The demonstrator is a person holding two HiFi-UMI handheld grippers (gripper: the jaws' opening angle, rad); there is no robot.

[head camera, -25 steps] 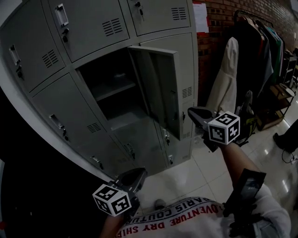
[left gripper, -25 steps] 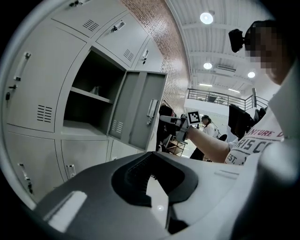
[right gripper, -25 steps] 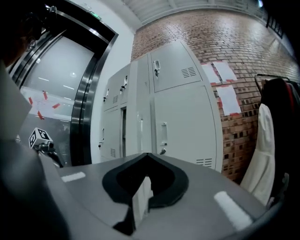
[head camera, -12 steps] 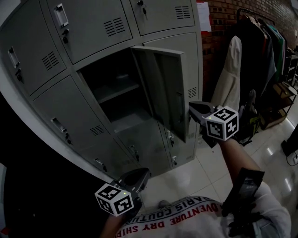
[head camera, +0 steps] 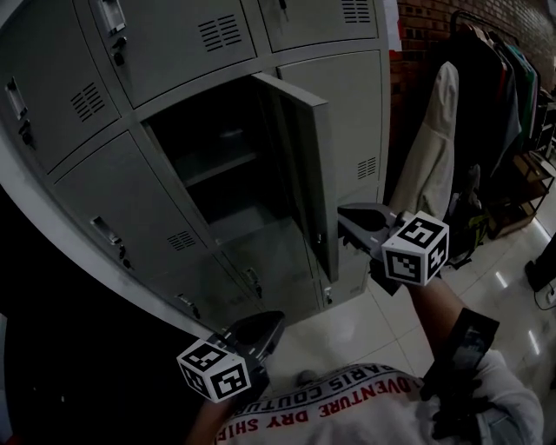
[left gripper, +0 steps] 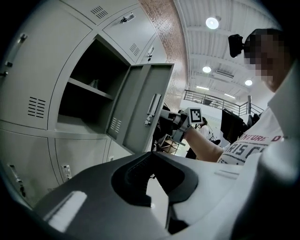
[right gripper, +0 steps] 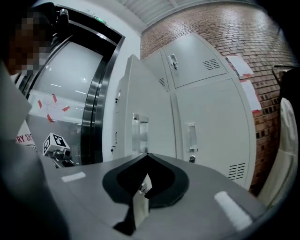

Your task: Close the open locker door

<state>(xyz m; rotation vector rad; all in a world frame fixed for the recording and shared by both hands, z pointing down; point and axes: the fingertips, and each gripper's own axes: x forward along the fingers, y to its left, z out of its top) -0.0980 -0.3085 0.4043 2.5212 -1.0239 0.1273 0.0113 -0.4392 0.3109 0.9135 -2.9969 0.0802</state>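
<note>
The grey locker bank has one open compartment with a shelf inside. Its door stands out toward me, hinged on the right. My right gripper is shut and empty, its tip at the door's outer face near the free edge. In the right gripper view the door's handle sits just above the closed tip. My left gripper hangs low by my body, shut and empty. The left gripper view shows the door from outside, with the right gripper's marker cube beyond it.
Closed locker doors surround the open one. A rack of dark coats and a white coat stand to the right against a brick wall. A glossy tiled floor lies below.
My right gripper has moved left and closer to the door's outer face. The door looks narrower, swung a little toward the locker. The left gripper has barely moved.
</note>
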